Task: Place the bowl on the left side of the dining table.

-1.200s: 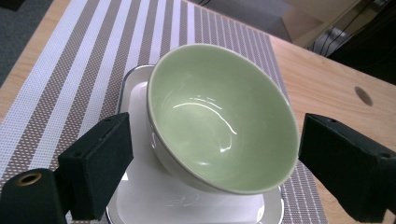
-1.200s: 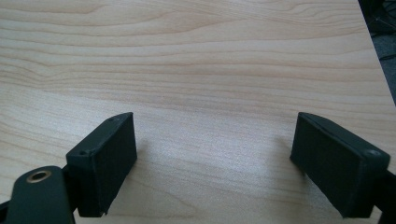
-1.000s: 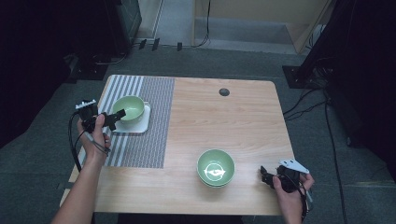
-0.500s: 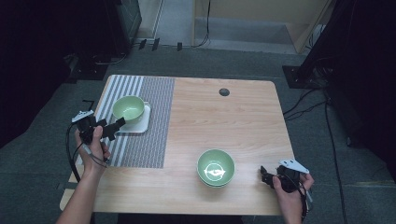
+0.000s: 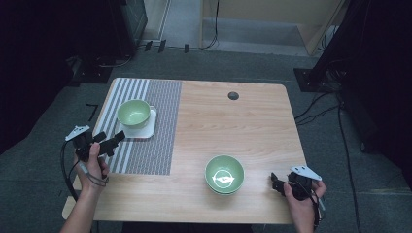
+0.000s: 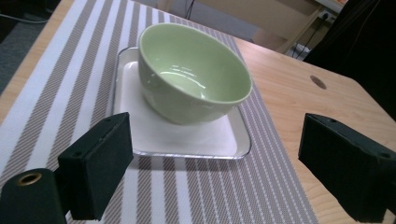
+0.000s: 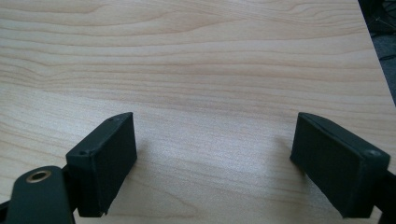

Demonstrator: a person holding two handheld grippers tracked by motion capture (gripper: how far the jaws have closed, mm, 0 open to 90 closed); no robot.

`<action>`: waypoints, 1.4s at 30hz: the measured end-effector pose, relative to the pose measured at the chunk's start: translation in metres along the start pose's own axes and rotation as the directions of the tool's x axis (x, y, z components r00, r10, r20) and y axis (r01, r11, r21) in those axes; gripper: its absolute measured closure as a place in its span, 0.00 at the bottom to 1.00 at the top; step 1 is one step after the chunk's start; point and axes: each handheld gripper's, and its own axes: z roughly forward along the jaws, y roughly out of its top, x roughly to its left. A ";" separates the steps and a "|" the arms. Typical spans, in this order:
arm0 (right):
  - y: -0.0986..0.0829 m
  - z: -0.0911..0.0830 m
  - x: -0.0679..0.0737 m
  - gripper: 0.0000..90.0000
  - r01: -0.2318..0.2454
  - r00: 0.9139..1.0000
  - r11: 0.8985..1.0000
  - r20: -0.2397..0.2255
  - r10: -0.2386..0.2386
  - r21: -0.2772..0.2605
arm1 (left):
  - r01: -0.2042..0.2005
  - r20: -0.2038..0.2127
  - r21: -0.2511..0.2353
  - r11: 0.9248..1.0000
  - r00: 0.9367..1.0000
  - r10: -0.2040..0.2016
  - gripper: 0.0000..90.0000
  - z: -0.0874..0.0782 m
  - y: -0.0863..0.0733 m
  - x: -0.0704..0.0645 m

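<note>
Green bowl (image 6: 194,70) on white tray (image 6: 187,137)

Each black tool, the left tool (image 5: 112,141) and the right tool (image 5: 275,182), wore a grey three-cornered plate, trailed a dark cable and showed blocky jaws with a brass-ringed hole.

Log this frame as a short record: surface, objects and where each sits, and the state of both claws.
surface: wooden table with a striped placemat on its left part
bowl 1: plain green bowl sitting tilted on a white square plate, on the placemat
bowl 2: green bowl with a white pattern inside, on bare wood near the front edge
left claw: open, holding nothing, at the placemat's left edge, pointing toward the plate
right claw: open, holding nothing, over bare wood right of bowl 2
other: dark round spot near the far edge
</note>
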 end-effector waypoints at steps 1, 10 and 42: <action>0.000 0.000 0.000 0.15 0.001 1.000 1.000 0.000 -0.001 0.000 | 0.000 -0.002 -0.001 1.000 1.000 0.000 0.11 -0.002 -0.002 0.002; 0.000 0.000 0.000 0.15 0.001 1.000 1.000 0.001 -0.001 0.000 | -0.026 -0.029 0.006 1.000 0.999 0.027 0.11 -0.017 -0.016 0.012; 0.000 0.000 0.001 0.15 -0.001 1.000 1.000 0.000 0.001 0.000 | -0.098 -0.134 0.095 0.991 0.985 0.110 0.11 -0.048 -0.068 0.044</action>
